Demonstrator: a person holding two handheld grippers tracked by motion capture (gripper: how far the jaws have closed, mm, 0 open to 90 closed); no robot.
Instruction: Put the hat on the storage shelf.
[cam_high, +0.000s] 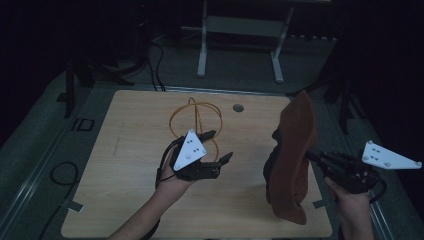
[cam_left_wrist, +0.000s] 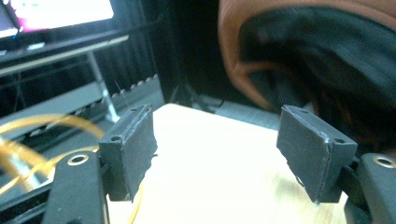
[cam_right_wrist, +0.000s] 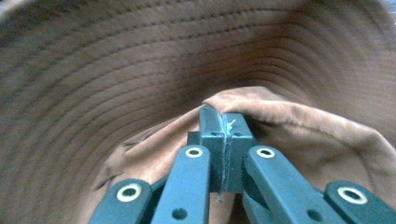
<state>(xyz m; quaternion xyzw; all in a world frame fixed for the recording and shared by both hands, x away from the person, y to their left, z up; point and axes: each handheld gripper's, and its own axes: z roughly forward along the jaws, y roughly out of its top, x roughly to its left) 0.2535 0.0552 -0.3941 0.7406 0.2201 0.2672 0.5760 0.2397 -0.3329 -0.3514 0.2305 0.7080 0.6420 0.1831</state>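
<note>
Scene: dim room, wooden table (cam_high: 130, 165), person's forearms entering from the near edge.
Hat (cam_high: 292, 160): rust-brown, wide stitched brim, dark inside; held up on edge over the table's right side, lower brim near or touching the top, cannot tell which.
Right gripper (cam_right_wrist: 223, 135): clamped on a fold of the hat's cloth, jaws pressed together with fabric bunched around the tips; right of the hat in the high view.
Left gripper (cam_high: 220, 147): jaws spread wide, nothing between them; left of the hat, well apart from it, pointed toward its dark opening.
Left fingers (cam_left_wrist: 133, 147): bare pads, table top visible between them.
Wire frame (cam_high: 197, 125): thin yellow hoops standing on the table, left of the hat, just behind and beside the left gripper.
Risk, slip: pinch looks shallow, only a small fold caught; likely to pull free if the hat swings or gets tugged.
Risk, snag: left gripper close to the wire frame; a careless sweep toward the hat could knock or drag the hoops.
Risk, sag: soft brim held from one side only, likely to flop and hide the opening.
</note>
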